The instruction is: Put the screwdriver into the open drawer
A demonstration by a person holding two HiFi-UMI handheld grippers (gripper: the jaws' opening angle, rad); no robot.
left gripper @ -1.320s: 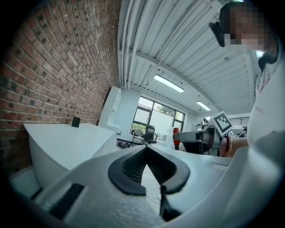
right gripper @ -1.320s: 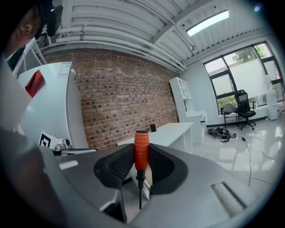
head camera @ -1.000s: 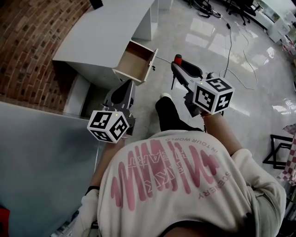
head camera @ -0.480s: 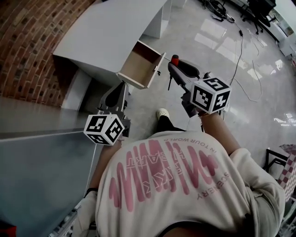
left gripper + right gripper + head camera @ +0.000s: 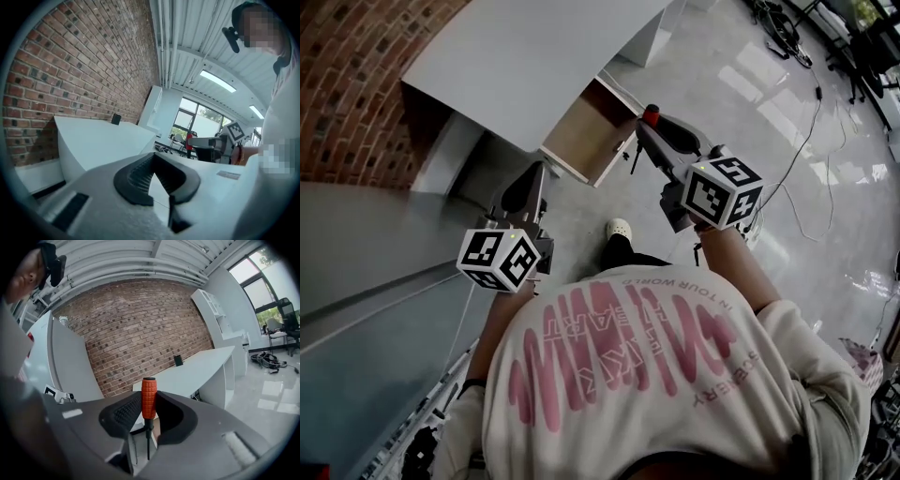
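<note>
A: Is the screwdriver [image 5: 149, 398] in yet?
B: No – right gripper [image 5: 148, 414] is clamping it, upper ctr, just right of the open drawer [image 5: 581, 142] (inside looking bare). Jaws of the left gripper [image 5: 153, 180] are sitting together, empty. Drop-in remaining.

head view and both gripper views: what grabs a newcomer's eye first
The orange-handled screwdriver, upright and clamped in the right gripper, stands in the middle of that gripper's view. In the head view, the open drawer juts from the white desk ahead of both grippers; the left gripper is shut on nothing.
</note>
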